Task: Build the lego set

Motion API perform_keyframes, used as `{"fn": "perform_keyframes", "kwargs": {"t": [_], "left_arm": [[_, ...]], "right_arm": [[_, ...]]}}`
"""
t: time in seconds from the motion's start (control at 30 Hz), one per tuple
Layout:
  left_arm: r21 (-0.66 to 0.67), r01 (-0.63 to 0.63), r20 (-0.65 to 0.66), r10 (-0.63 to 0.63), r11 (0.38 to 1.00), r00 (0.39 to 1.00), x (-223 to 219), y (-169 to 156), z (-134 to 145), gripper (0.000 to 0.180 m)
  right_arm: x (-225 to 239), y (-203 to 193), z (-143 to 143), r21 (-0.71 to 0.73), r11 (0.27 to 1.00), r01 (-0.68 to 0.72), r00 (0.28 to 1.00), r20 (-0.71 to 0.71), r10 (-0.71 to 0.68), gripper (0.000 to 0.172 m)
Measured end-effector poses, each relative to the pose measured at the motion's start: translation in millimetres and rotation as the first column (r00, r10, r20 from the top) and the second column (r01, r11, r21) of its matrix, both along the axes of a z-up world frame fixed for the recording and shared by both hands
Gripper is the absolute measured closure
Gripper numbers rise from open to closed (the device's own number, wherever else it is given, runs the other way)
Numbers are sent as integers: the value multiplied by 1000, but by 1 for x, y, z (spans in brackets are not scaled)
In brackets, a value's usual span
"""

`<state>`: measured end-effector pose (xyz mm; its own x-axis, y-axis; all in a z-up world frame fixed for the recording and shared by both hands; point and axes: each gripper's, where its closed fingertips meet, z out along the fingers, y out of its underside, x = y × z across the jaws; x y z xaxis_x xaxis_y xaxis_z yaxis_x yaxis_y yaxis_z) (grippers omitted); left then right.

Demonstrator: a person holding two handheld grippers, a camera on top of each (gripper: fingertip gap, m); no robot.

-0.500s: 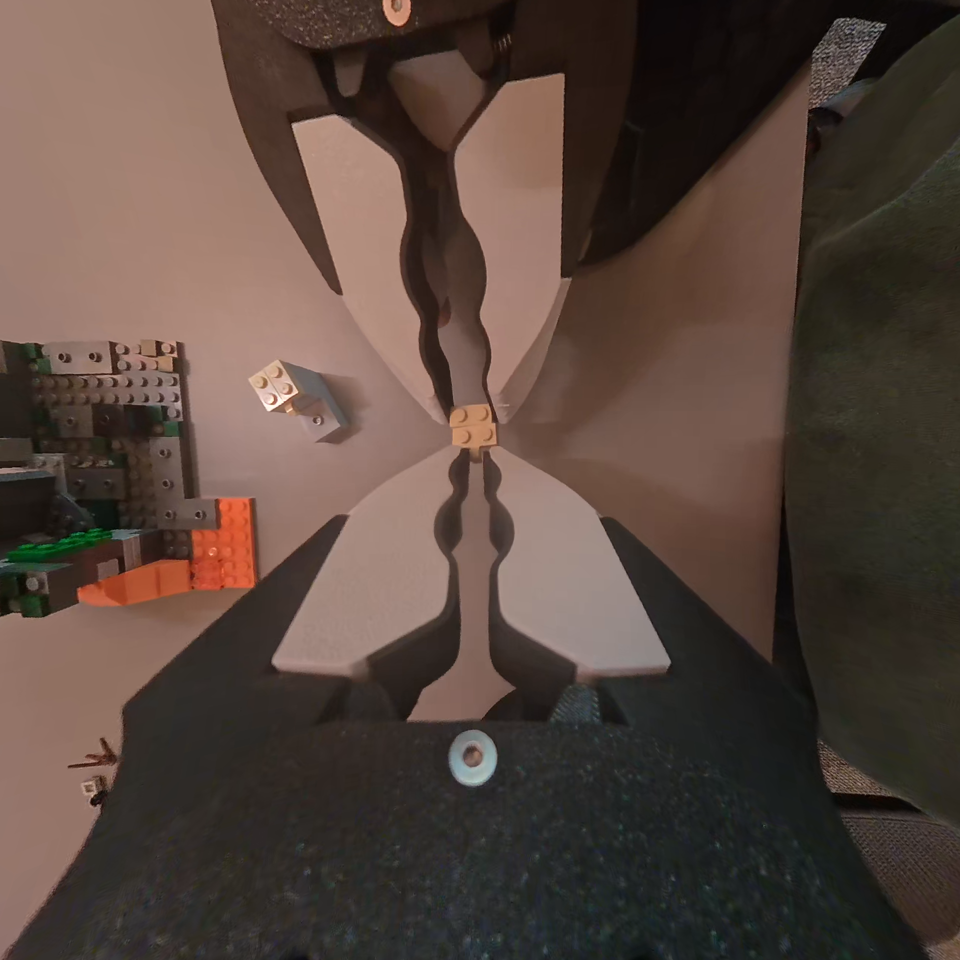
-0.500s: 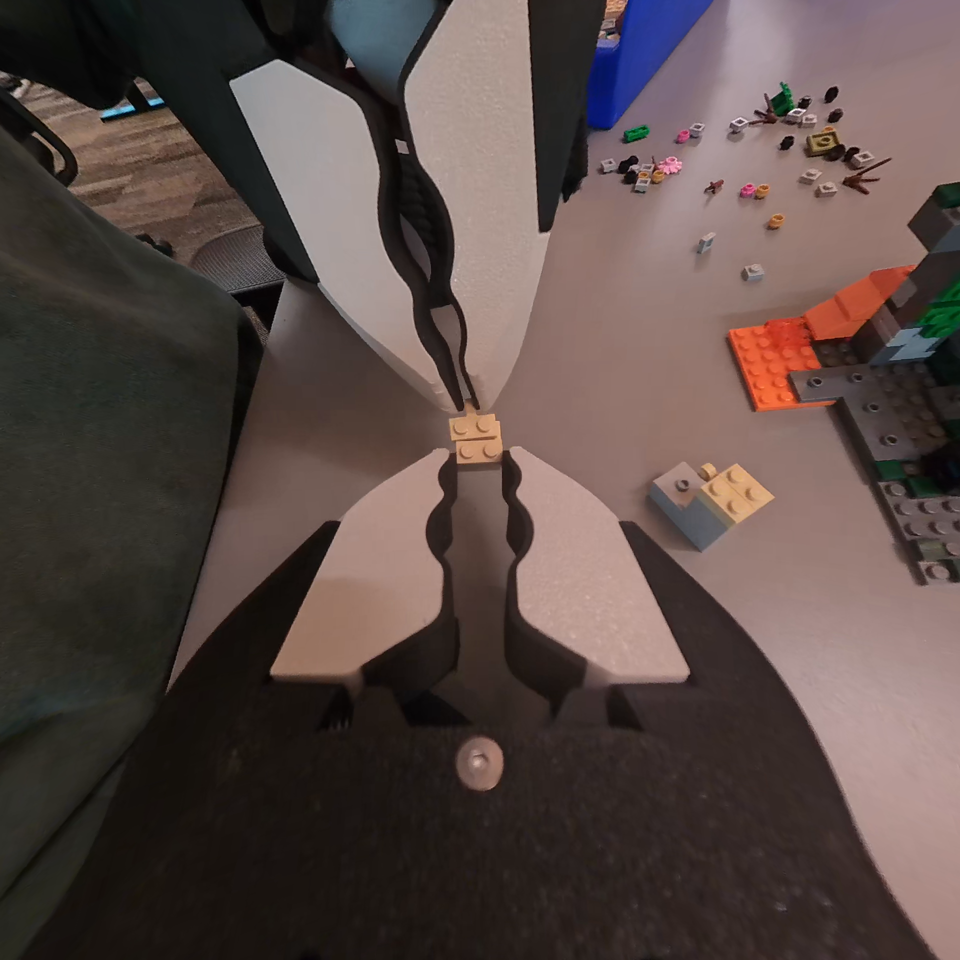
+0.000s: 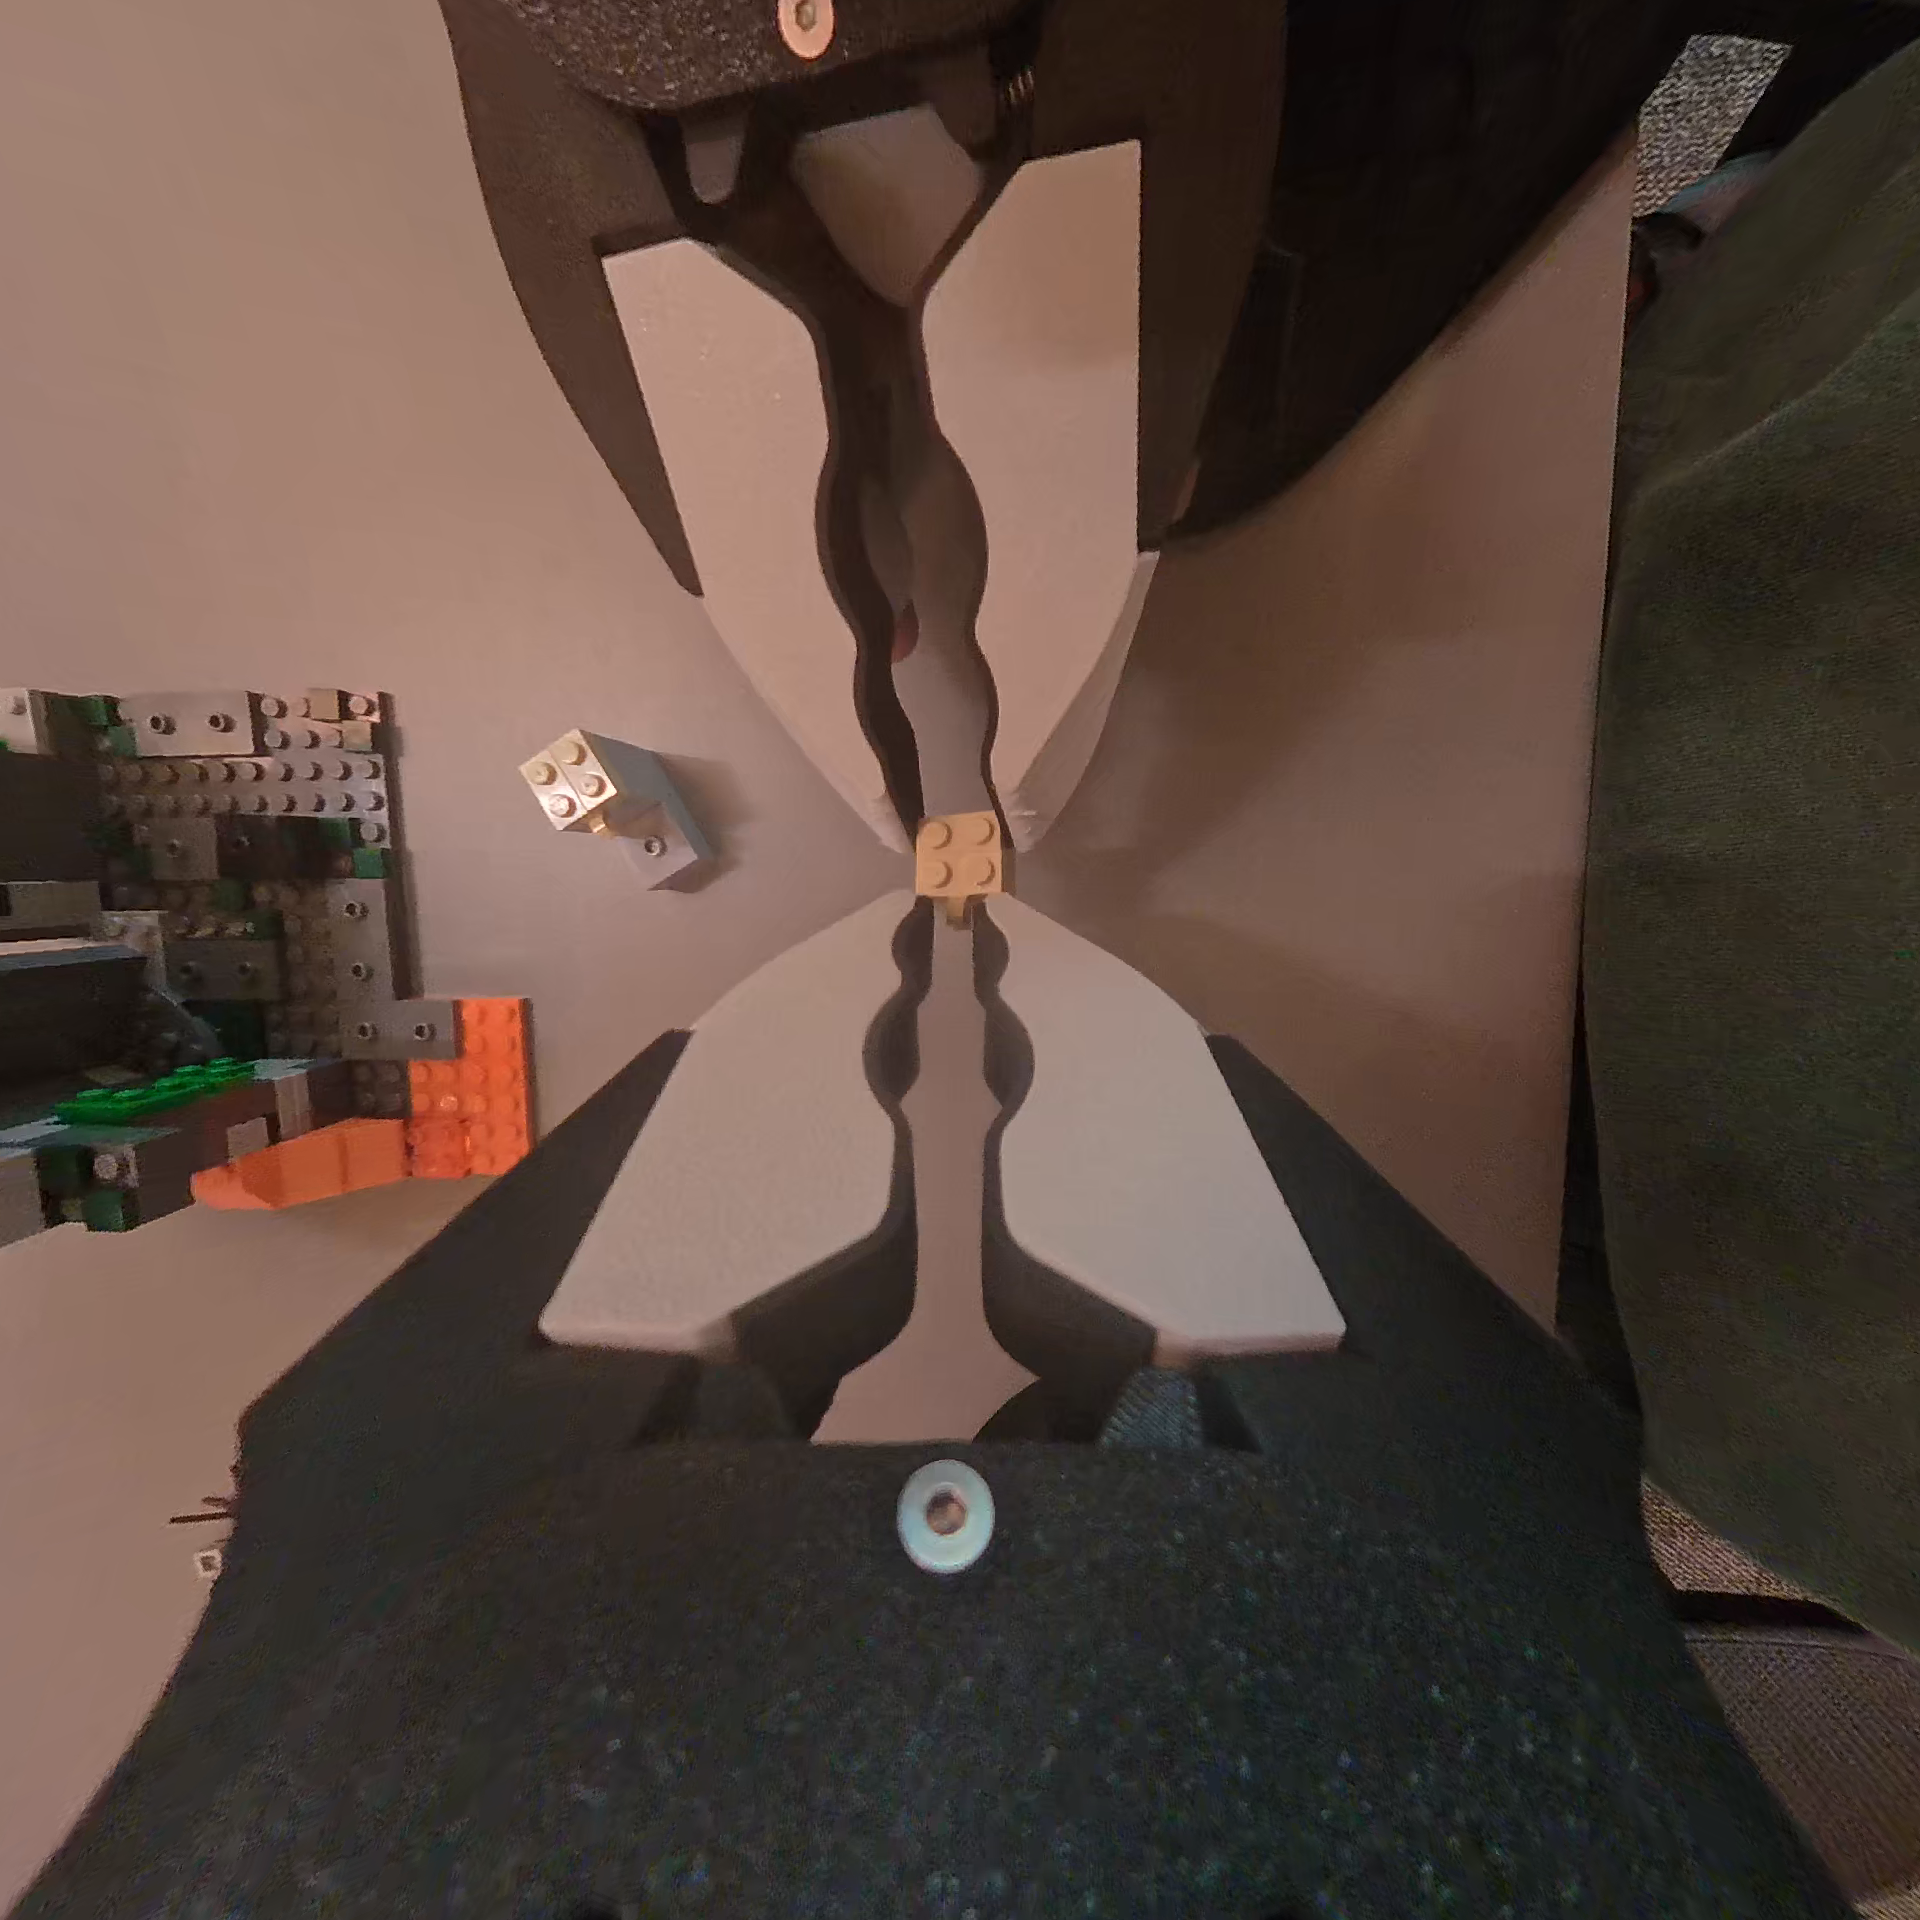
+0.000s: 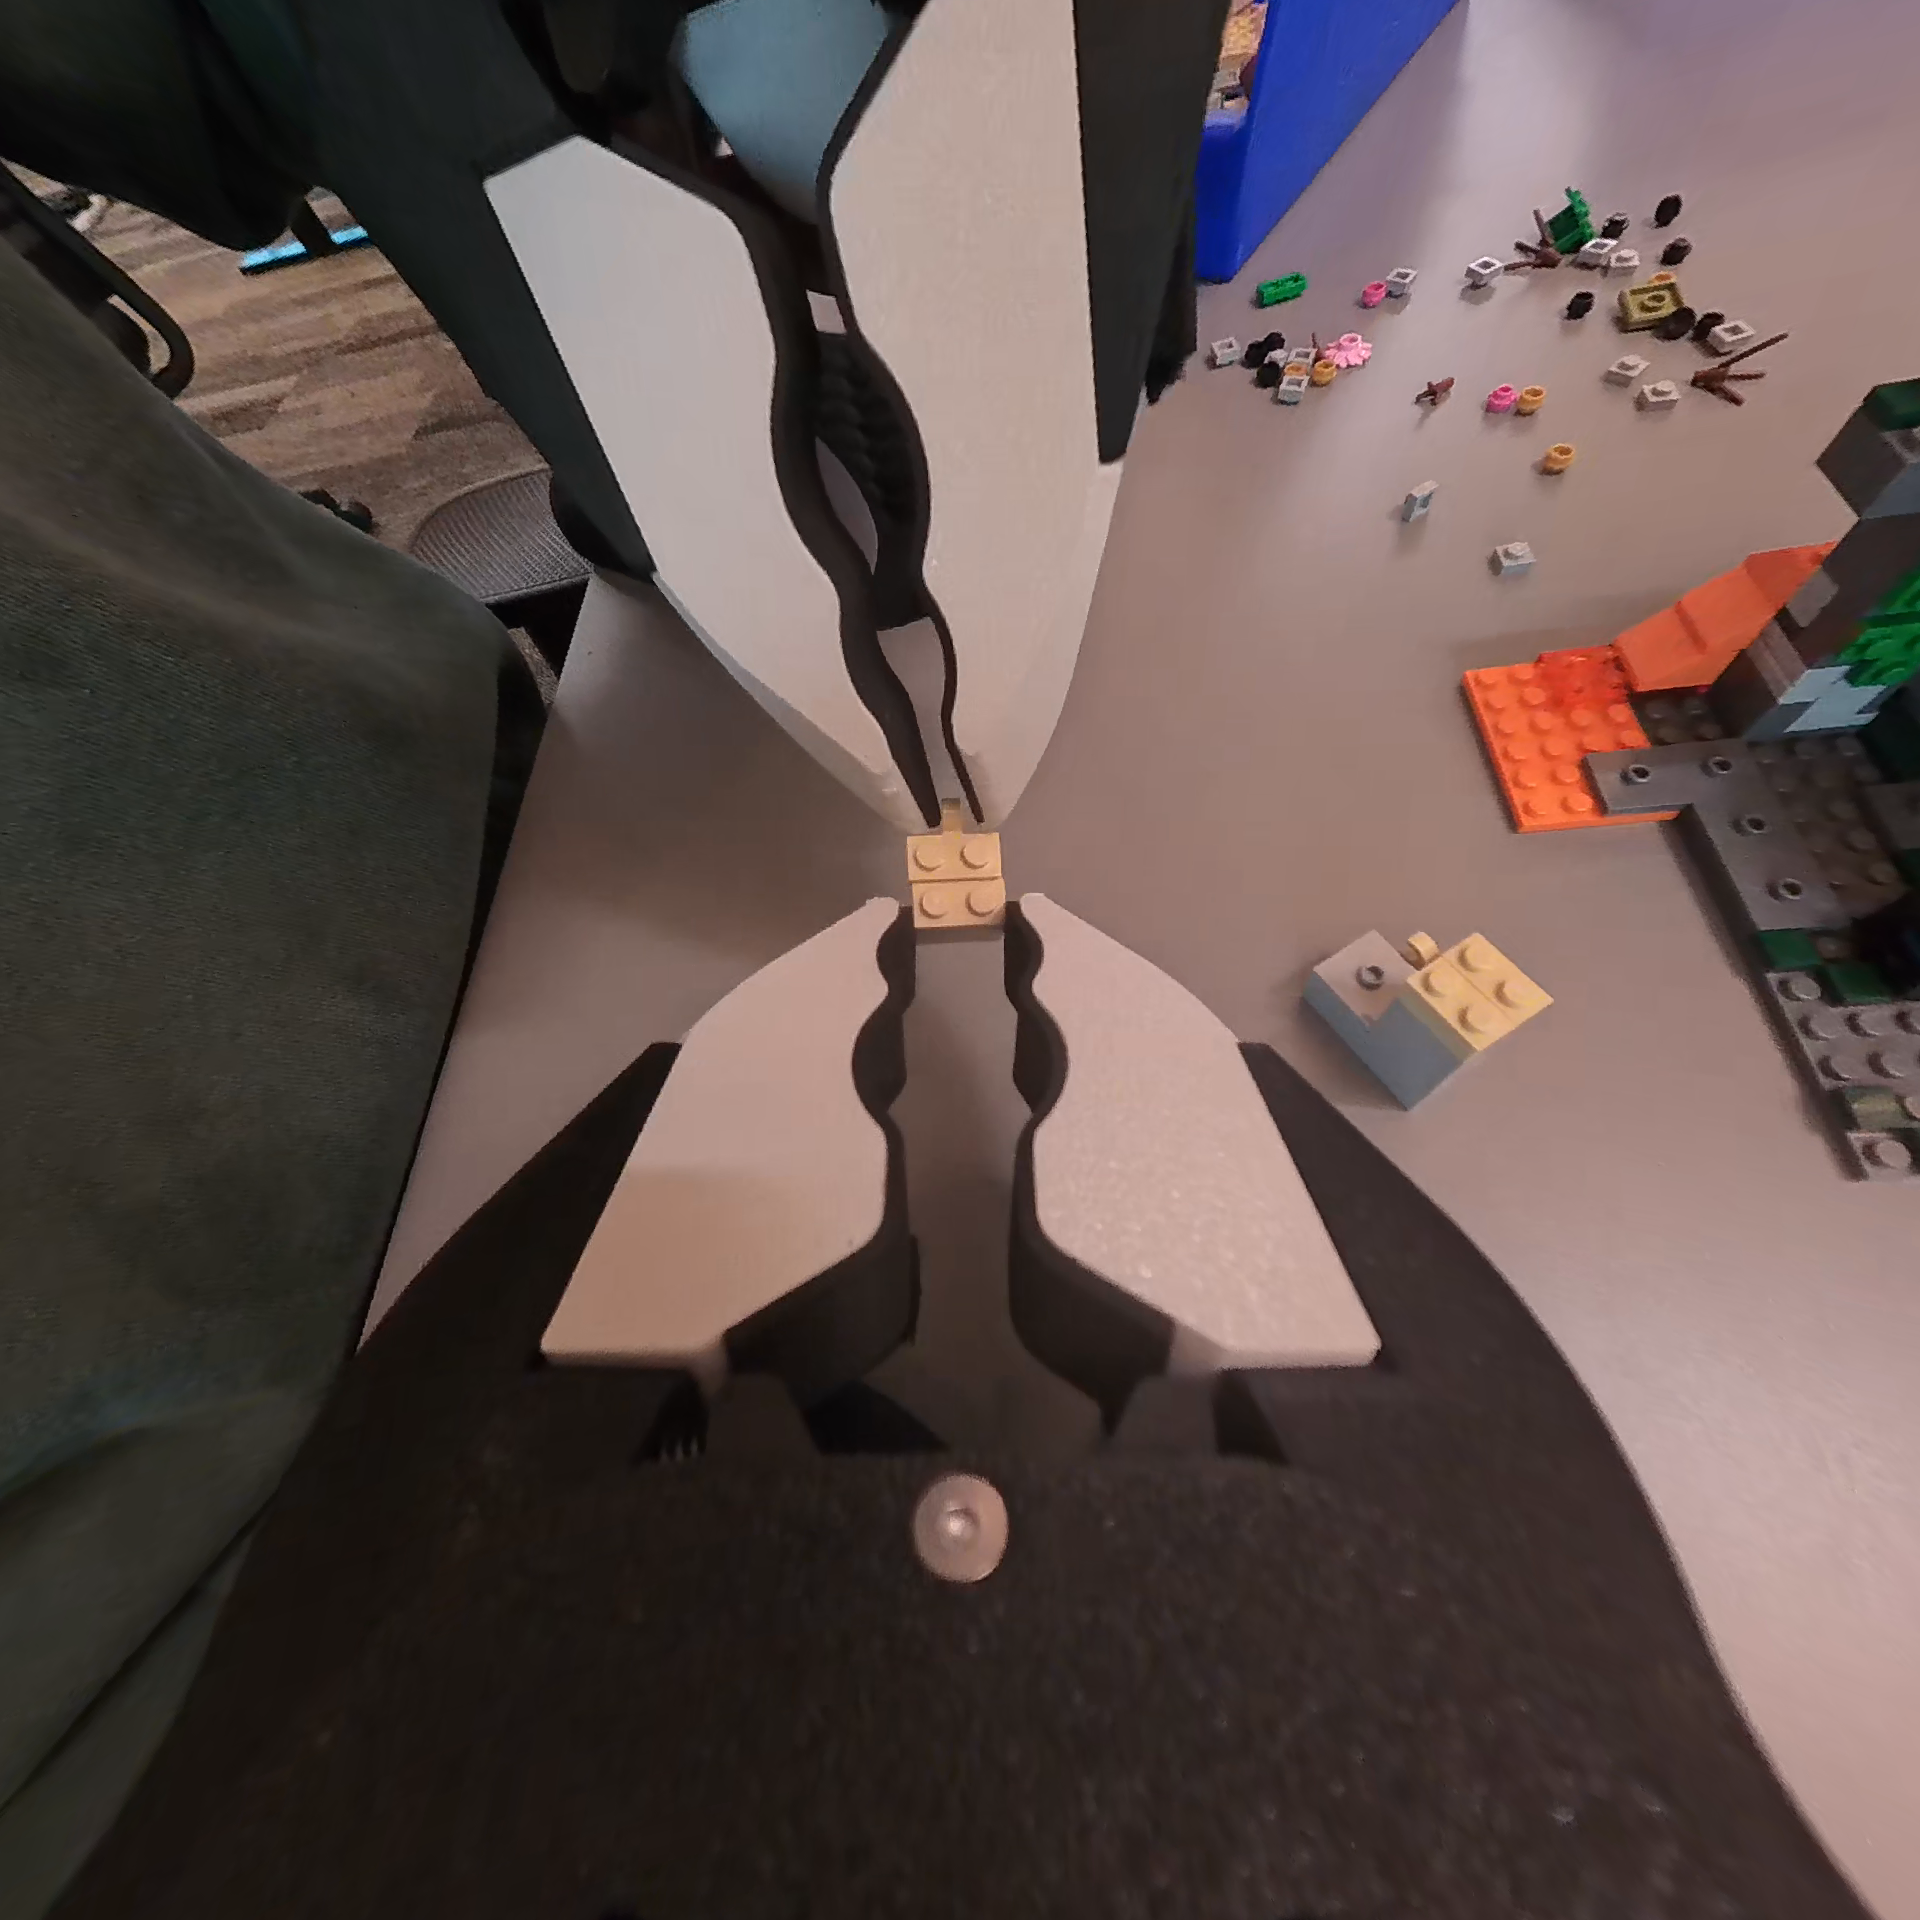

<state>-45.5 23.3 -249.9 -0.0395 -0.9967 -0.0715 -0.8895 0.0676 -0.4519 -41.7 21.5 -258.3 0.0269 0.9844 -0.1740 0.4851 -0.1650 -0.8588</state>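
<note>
Two small tan two-stud plates (image 4: 954,857) sit side by side, held in the air between my two grippers, which face each other. They also show in the left wrist view (image 3: 961,854). My right gripper (image 4: 958,909) is shut on the nearer plate, with both pads pressed against its ends. It comes in from the top in the left wrist view (image 3: 961,826). A small tan tab (image 3: 961,909) sticks out of the far plate. My left gripper (image 3: 948,906) has one pad on each side of that tab, with a slit of air on each side. The right wrist view shows the same for it (image 4: 948,816).
A grey, green and orange brick model (image 4: 1538,727) stands on the grey table (image 4: 1247,623), and shows in the left wrist view (image 3: 468,1081). A grey-blue brick with tan plates (image 4: 1423,1008) lies near it. Several small loose pieces (image 4: 1507,343) and a blue bin (image 4: 1299,125) are farther back. A person's dark green clothing (image 4: 208,831) is at the table edge. Less than 4 cm separates the two grippers' tips.
My left gripper's pads have spread a little and come off the tan tab. The two tan plates now line up squarely. My right gripper keeps its hold.
</note>
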Motion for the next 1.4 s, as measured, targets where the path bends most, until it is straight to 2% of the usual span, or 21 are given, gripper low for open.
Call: {"fn": "perform_keyframes", "kwargs": {"t": [0.33,0.53,0.73,0.9,1.03,1.13,1.4], "left_arm": [[49,17,66,-20,999,998,-1,-1,15,169],[271,130,203,-188,954,961,2,-7,36,160],[361,198,242,-296,912,924,7,-20,42,144],[432,216,283,-359,876,889,15,-27,52,144],[465,229,280,-387,855,879,16,-29,55,150],[486,232,286,-405,842,869,17,-31,60,160],[524,280,237,-453,804,859,16,-38,61,162]], "right_arm": [[1,0,4,-11,1000,-4,1000,-22,4,156],[6,-3,15,-56,997,-56,996,-71,52,156],[8,-19,37,-236,953,-189,972,-181,148,156],[6,-26,59,-339,901,-271,941,-290,174,156],[5,-30,71,-357,883,-303,924,-336,181,156],[4,-33,73,-348,885,-309,924,-331,192,156],[3,-41,76,-390,853,-347,918,-328,223,156]]}}
